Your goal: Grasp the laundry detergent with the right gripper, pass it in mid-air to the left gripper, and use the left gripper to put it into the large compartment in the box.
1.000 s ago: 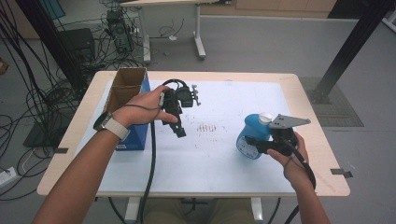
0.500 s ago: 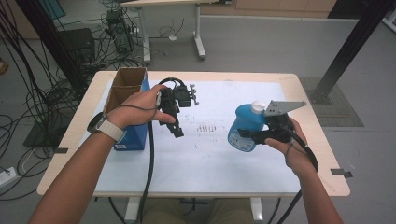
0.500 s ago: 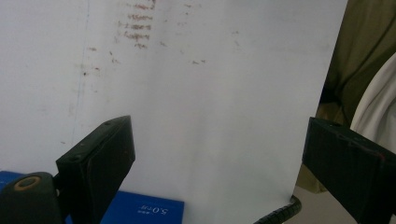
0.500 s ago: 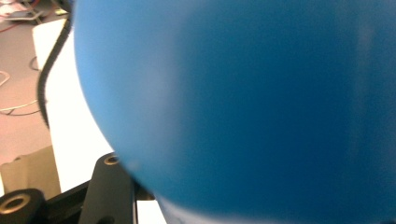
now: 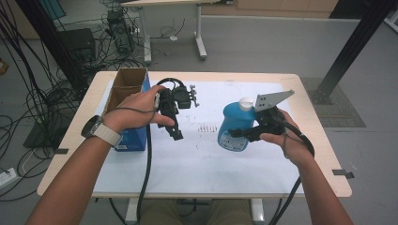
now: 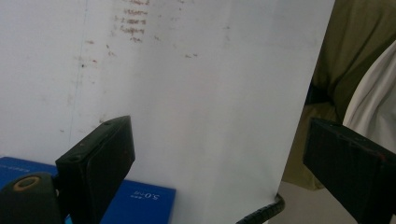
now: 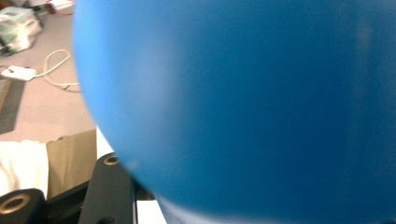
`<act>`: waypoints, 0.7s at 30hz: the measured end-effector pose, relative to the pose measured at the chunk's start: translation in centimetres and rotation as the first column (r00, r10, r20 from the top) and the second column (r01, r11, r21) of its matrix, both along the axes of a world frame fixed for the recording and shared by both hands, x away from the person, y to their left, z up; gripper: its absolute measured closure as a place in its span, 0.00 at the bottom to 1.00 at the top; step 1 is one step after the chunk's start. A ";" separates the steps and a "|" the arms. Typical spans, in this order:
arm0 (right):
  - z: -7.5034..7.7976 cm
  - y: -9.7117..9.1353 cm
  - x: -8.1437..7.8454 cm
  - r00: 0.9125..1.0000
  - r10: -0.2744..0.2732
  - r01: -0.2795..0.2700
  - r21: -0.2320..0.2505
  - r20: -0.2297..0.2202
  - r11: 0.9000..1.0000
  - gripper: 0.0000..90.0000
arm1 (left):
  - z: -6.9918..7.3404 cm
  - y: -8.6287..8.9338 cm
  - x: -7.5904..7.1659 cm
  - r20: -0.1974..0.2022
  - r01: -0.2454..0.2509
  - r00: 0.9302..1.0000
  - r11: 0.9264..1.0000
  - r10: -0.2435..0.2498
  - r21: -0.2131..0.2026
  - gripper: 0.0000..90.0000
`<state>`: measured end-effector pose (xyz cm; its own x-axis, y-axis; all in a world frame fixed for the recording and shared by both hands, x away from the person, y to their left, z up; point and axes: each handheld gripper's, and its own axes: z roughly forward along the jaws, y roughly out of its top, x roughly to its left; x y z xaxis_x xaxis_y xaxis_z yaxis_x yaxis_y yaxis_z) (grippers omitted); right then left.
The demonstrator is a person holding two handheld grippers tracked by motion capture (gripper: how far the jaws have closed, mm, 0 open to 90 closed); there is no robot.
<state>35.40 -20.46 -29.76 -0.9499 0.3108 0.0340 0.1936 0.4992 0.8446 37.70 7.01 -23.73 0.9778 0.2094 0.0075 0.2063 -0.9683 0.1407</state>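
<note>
Blue bottle in right gripper

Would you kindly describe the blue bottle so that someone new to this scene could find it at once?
Start at the wooden table with the white sheet over it, then look to its right half. There the blue bottle is clamped in the right gripper, tilted, above the sheet. Its rounded blue body, white cap and pale label set it apart from the square blue-sided cardboard box at the left edge.
</note>
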 end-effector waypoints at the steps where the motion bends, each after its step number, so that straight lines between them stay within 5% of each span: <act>1: 0.1 0.2 0.0 1.000 0.007 -0.007 0.000 0.000 1.000 0.49 | 0.1 0.0 -0.1 0.000 0.001 1.000 1.000 -0.001 0.006 0.11; 21: 1.0 2.7 0.9 0.988 0.157 -0.157 -0.006 -0.009 0.988 0.49 | 2.6 0.4 -1.3 0.015 -0.017 1.000 1.000 0.017 0.021 0.10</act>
